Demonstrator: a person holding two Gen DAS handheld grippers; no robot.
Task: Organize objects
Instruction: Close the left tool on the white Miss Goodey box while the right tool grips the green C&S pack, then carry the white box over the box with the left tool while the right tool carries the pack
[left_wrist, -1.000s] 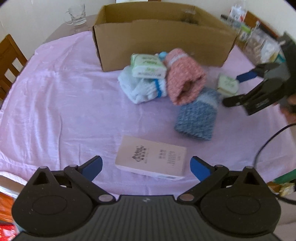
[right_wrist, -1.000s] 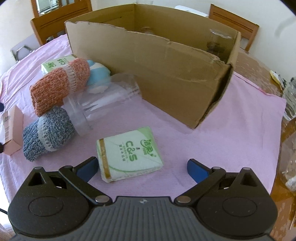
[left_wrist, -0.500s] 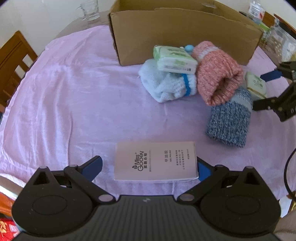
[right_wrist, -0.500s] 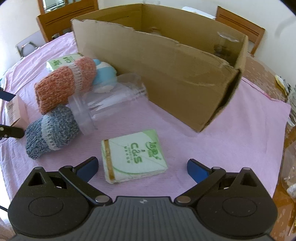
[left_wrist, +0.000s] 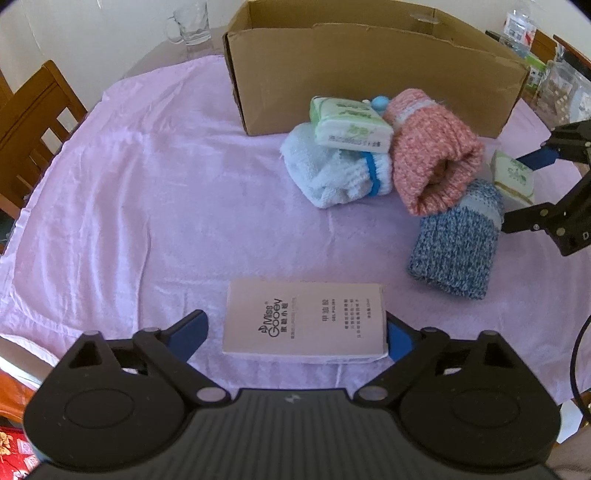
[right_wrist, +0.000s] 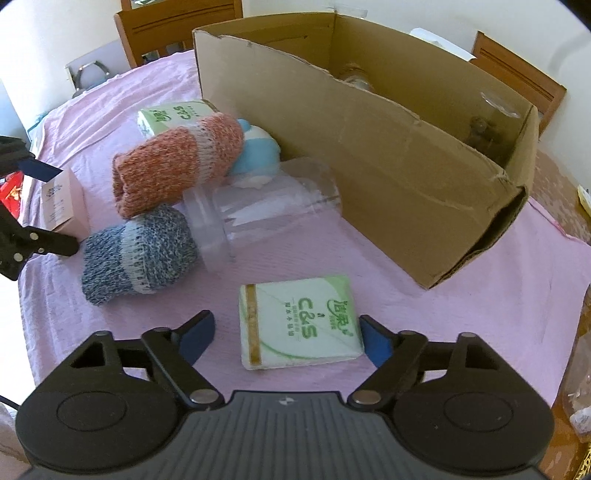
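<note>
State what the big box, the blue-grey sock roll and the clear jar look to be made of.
Box: plain brown corrugated cardboard, matte, with torn, creased edges.
Sock roll: chunky knit yarn, probably wool or acrylic; visible stitches, fuzzy surface.
Jar: transparent and glossy, likely plastic, possibly glass.

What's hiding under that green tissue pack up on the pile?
The green tissue pack rests on a fluffy white-and-blue sock roll, leaning beside the pink knitted roll. Anything beneath the sock roll is covered.
</note>
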